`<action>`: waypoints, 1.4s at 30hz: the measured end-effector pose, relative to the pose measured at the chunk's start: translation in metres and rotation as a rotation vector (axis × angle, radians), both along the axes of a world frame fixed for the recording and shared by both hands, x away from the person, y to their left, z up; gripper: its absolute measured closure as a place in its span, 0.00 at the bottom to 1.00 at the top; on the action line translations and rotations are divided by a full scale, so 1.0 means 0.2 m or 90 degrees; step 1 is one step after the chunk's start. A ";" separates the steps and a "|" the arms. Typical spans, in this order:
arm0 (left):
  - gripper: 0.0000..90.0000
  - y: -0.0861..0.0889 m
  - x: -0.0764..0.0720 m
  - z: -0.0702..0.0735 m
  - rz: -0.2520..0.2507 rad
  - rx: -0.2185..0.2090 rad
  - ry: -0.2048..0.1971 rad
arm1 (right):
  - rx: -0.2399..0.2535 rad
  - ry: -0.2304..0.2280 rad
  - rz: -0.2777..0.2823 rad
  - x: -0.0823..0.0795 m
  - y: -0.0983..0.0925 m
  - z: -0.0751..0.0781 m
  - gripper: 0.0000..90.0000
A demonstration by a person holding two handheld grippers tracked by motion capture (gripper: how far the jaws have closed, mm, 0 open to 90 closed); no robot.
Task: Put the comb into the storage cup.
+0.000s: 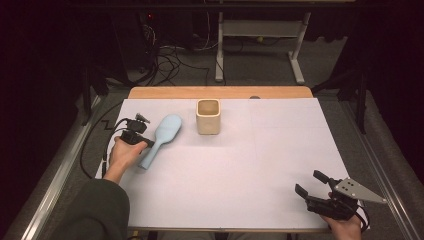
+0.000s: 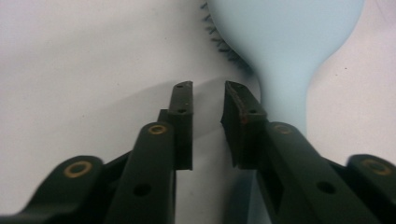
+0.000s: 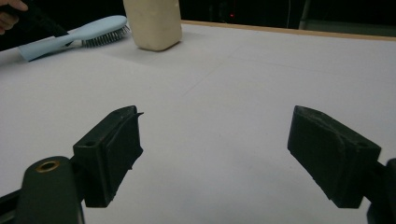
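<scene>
A pale blue hairbrush lies bristles down at the left of the white table top, handle toward the person. My left gripper rests by that handle. In the left gripper view its jaws stand a little apart over bare table, and the brush runs along the outside of the right-hand jaw, so nothing is gripped. A cream square cup stands upright behind the brush head. My right gripper sits at the front right, wide open and empty. The brush and cup show far off in the right gripper view.
A wooden strip marks the table's far edge. Beyond it are cables on the floor and a grey table frame. Metal rails run along both sides of the table.
</scene>
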State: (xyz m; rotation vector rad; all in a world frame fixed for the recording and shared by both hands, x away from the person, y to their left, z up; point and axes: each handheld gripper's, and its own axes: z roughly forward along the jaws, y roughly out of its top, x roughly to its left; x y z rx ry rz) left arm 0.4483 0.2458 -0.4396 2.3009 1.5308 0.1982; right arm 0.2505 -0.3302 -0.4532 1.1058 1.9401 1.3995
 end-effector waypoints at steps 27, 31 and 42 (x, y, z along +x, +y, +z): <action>0.38 0.03 -0.10 0.09 -0.013 -0.048 -0.019 | -0.020 0.002 0.016 0.00 0.02 0.00 0.20; 0.38 0.00 -0.10 0.09 -0.024 -0.051 -0.016 | -0.021 0.002 0.016 0.00 0.02 0.00 0.21; 0.38 -0.05 -0.08 0.07 -0.041 -0.049 -0.010 | -0.023 0.000 0.018 0.00 0.02 0.00 0.21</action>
